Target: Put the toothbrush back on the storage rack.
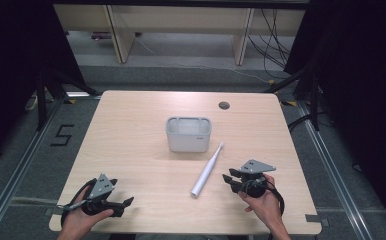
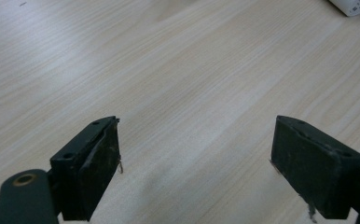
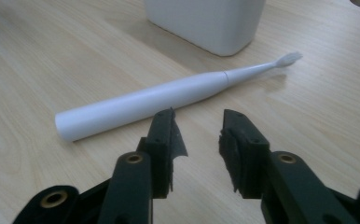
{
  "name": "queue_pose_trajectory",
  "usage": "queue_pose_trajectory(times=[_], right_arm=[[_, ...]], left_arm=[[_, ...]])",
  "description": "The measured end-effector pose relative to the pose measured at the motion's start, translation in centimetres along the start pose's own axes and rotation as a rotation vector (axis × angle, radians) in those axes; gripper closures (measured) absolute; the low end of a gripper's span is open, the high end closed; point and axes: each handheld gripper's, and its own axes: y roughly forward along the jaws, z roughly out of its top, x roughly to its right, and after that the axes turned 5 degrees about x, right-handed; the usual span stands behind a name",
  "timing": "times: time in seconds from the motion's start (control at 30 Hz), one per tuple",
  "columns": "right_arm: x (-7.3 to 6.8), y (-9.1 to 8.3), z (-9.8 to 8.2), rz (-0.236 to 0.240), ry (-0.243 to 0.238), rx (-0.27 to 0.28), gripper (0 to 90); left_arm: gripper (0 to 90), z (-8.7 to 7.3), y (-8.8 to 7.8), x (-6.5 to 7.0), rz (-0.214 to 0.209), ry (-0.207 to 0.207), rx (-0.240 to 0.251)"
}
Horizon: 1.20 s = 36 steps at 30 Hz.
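Lying mid-table: toothbrush [image 1: 207, 169], clear of edges.

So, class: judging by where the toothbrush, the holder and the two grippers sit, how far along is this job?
Done: nothing visible yet. The electric toothbrush lies flat on the table, just in front of the white holder, not in it. In hand: nothing; the right gripper points at the handle with jaws part open and empty, and the left gripper is wide open over bare wood. Left: presumably gripping the brush and standing it in the holder.
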Motion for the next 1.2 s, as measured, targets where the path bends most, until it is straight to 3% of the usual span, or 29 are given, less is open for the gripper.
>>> queue_pose_trajectory(times=[0.03, 0.07, 0.1, 0.2, 0.3, 0.33, 0.43, 0.53, 0.57, 0.77, 0.8, 0.83, 1.2], right_arm=[[-0.2, 0.0, 0.1, 0.004, 0.011, -0.009, 68.5], [-0.4, 0.2, 0.2, 0.008, -0.003, -0.003, 70.8], [-0.4, 0.4, 0.4, 0.018, -0.020, 0.004, 72.5], [-0.9, 0.9, 0.8, 0.040, -0.032, 0.014, 78.4], [-1.5, 1.5, 1.2, 0.068, -0.039, 0.001, 81.7], [-2.0, 1.8, 1.3, 0.082, -0.029, -0.013, 83.0], [-2.6, 2.7, 1.6, 0.116, -0.042, -0.023, 86.5], [-3.3, 3.4, 2.0, 0.126, -0.068, -0.031, 88.9], [-3.5, 3.8, 2.1, 0.125, -0.077, -0.028, 89.8], [-4.3, 5.2, 2.5, 0.161, -0.135, -0.052, 90.0], [-4.6, 5.3, 2.4, 0.152, -0.112, -0.059, 90.0], [-4.6, 5.6, 2.6, 0.160, -0.133, -0.059, 90.0], [-5.3, 7.7, 2.9, 0.168, -0.165, -0.089, 90.0]], left_arm=[[15.1, 0.0, 0.0, 0.0, 0.009, 0.003, -0.002], [15.1, 0.0, -0.1, 0.0, 0.006, 0.003, -0.006], [15.1, 0.0, 0.0, 0.2, 0.000, -0.023, 0.013], [15.1, 0.0, 0.1, 0.1, -0.002, -0.026, 0.014], [15.1, 0.0, 0.1, 0.1, -0.004, -0.028, 0.012], [15.1, 0.0, 0.0, 0.0, 0.002, -0.011, 0.003], [15.1, 0.0, 0.0, 0.1, -0.001, -0.030, 0.011], [15.1, 0.0, 0.0, -0.1, 0.005, -0.013, 0.002], [15.1, 0.0, 0.0, 0.1, 0.001, -0.027, 0.013], [15.1, 0.0, -0.1, 0.1, -0.001, -0.025, 0.006], [15.1, 0.0, -0.1, 0.1, -0.001, -0.024, 0.005], [15.1, 0.0, -0.1, 0.1, -0.002, -0.022, 0.003], [15.1, 0.0, -0.1, 0.1, 0.000, -0.024, 0.006]])
